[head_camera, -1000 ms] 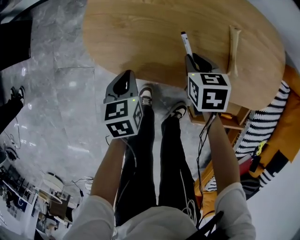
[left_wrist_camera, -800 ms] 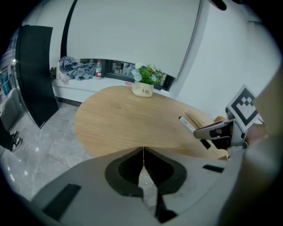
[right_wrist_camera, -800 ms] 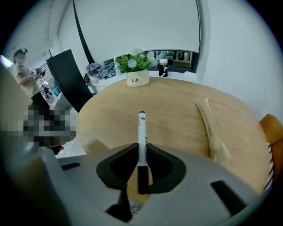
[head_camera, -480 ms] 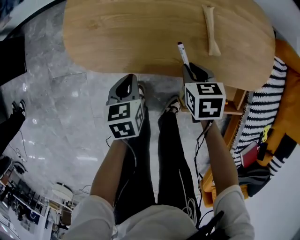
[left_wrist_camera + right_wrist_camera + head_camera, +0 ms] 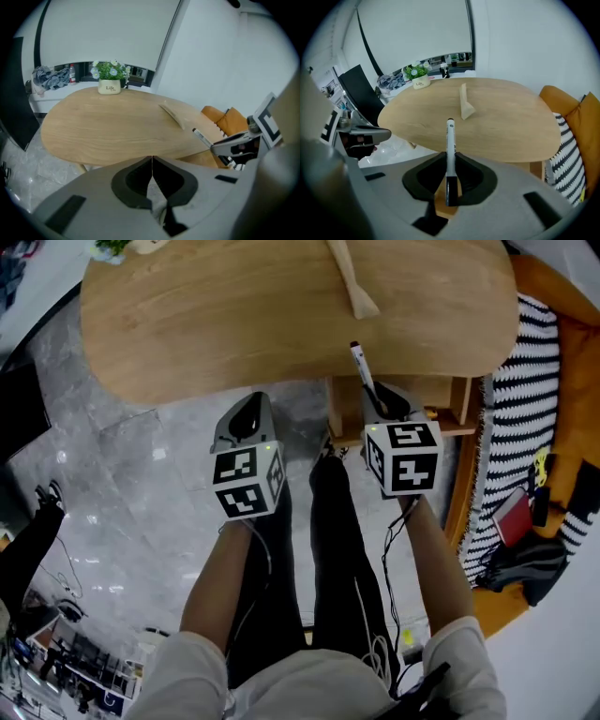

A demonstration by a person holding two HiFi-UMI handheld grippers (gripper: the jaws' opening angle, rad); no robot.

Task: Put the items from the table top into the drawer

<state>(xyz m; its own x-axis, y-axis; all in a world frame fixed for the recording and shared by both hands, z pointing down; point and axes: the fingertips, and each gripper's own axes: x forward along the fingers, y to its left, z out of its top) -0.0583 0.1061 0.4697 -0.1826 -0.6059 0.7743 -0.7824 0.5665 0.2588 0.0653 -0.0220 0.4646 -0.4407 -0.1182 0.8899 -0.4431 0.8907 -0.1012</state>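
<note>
Clamping a marker point(image 5: 450, 143) between their jaws, the right tongs point(image 5: 450, 160) point down toward the near edge of the tabletop point(image 5: 511, 123). The marker runs straight along the line of the tongs: its dark end sits back inside the jaws, and its white barrel sticks out forward past the tips. In the head view the marker point(image 5: 364, 376) slants up and left out of the right tongs point(image 5: 380, 397), and its far end overlaps the rim of the tabletop point(image 5: 234, 320). A wooden frame point(image 5: 448, 420) shows just under that rim, behind and beside the right tongs; whether it is the drawer cannot be told. The left tongs point(image 5: 152, 161) have their jaws pressed together with nothing between them. In the head view the left tongs point(image 5: 247, 409) hang over the grey floor point(image 5: 141, 493), beside the person's legs and just short of the tabletop's edge, level with the right tongs and apart from them. A wooden spatula point(image 5: 349, 277) lies on the tabletop, beyond the marker and not touching it. A small potted plant point(image 5: 109, 78) stands at the tabletop's far edge.
</note>
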